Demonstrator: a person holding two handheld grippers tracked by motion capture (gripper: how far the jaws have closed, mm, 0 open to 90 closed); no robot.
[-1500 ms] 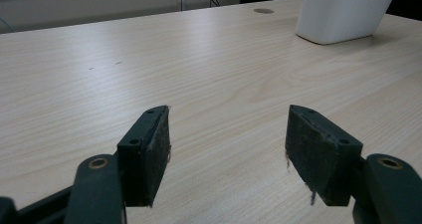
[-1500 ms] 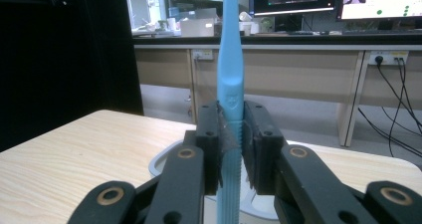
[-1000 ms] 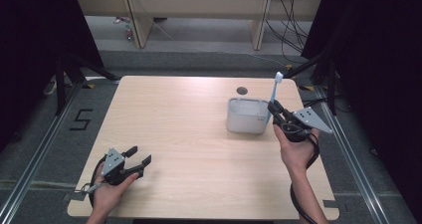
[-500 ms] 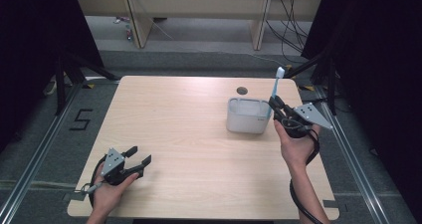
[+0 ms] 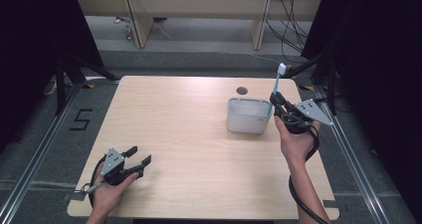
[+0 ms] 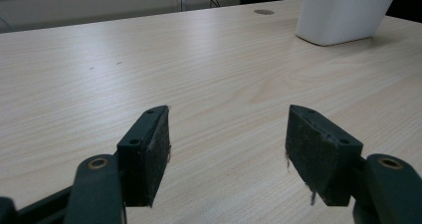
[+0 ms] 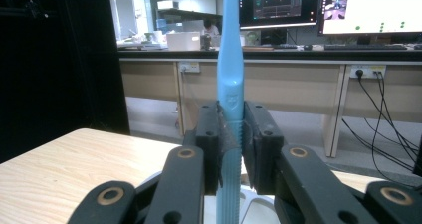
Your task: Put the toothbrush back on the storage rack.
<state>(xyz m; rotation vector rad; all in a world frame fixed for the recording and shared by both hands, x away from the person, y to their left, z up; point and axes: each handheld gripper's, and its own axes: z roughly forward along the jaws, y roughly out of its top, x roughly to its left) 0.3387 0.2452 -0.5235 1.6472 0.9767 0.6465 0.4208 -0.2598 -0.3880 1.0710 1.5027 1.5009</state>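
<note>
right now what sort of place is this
Most likely a lab or office workroom set up for recording. The right gripper view shows lit computer monitors on a long bench with wall sockets and trailing cables. The high view shows a bare wooden table ringed by black curtains.

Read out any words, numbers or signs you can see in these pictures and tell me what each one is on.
"5": dark digit marked on the grey floor left of the table.
Embossed mark on the blue toothbrush handle: too blurred to read.
Small dark mark on the white container: too small.
Monitor screens behind: unreadable.
</note>
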